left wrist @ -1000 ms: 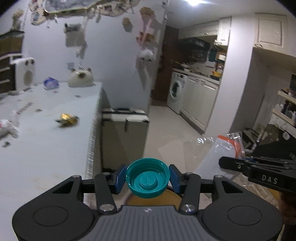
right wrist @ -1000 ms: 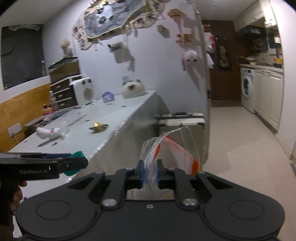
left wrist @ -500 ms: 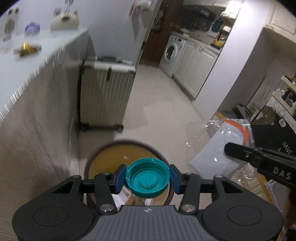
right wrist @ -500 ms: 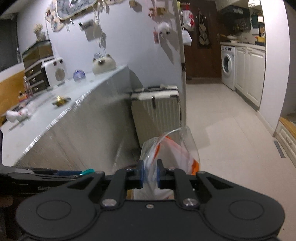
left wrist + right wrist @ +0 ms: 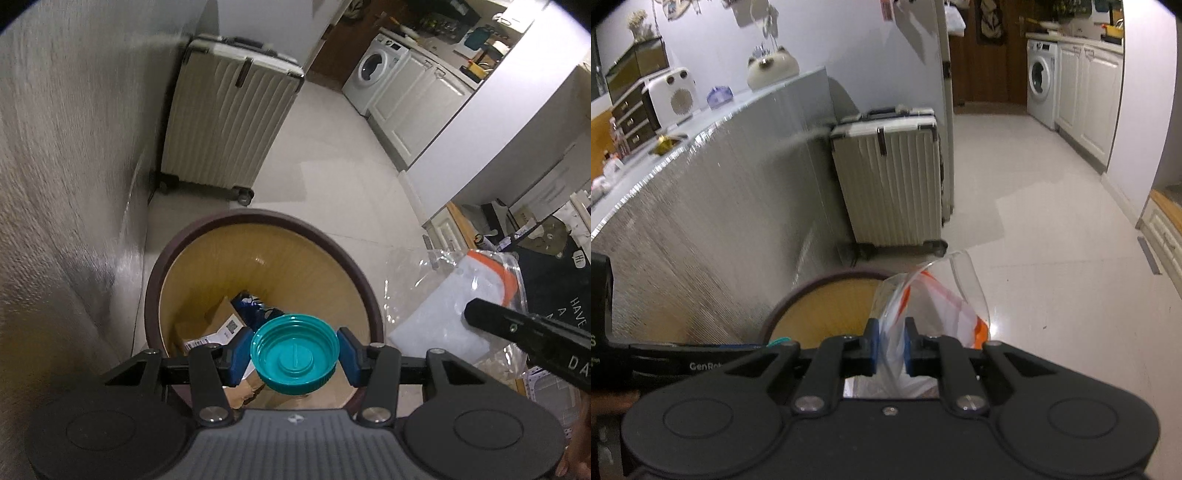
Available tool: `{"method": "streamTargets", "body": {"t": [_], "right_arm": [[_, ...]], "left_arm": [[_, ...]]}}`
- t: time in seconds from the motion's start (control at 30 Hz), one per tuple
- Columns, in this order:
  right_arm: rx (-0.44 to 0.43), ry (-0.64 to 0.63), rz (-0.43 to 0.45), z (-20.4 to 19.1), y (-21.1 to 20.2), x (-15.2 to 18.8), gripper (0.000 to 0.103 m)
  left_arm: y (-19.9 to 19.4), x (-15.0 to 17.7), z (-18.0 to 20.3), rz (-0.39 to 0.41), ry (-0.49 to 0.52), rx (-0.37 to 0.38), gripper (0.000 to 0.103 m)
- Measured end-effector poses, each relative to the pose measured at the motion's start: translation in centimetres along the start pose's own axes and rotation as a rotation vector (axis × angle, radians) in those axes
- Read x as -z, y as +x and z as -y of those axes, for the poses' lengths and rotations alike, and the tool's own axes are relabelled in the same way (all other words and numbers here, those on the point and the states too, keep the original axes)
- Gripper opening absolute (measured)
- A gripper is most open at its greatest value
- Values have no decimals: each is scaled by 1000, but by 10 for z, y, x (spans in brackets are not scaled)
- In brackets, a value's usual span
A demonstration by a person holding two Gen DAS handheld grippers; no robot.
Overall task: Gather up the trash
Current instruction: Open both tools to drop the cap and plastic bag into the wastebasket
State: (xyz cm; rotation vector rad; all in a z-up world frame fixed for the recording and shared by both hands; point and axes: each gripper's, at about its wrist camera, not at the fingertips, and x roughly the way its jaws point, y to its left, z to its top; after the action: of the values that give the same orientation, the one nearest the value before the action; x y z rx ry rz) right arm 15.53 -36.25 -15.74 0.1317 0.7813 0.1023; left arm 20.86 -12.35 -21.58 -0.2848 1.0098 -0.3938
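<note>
Below, the bin [image 5: 362, 295] holds cardboard [image 5: 218, 321]; hand-held grippers pinch a lid [image 5: 294, 357] and bag [image 5: 912, 306].

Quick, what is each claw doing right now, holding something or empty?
Left gripper: closed on a teal bottle cap.
Right gripper: closed on a clear plastic bag.

Right tool [image 5: 889, 345] pinches plastic bag [image 5: 923, 295] — beside bin [image 5: 827, 291].
</note>
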Motion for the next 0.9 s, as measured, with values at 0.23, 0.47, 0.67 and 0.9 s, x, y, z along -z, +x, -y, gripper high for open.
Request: {"method": "streamTargets", "body": {"t": [0.23,0.47,0.67,0.9], "right_arm": [[18,-17,-67,-6,37,2,14],[45,1,-81,1,55,-3,14],[39,0,-90,0,65,-7,14],[14,-44,-121,-7,76,-10,14]], "left_arm": [[24,5,-15,-36,-31,12,50],[45,15,-14,-147,-21,121,50],[50,25,-7,-203,-3,147,85],[43,31,-11,-192,37,1,85]]}}
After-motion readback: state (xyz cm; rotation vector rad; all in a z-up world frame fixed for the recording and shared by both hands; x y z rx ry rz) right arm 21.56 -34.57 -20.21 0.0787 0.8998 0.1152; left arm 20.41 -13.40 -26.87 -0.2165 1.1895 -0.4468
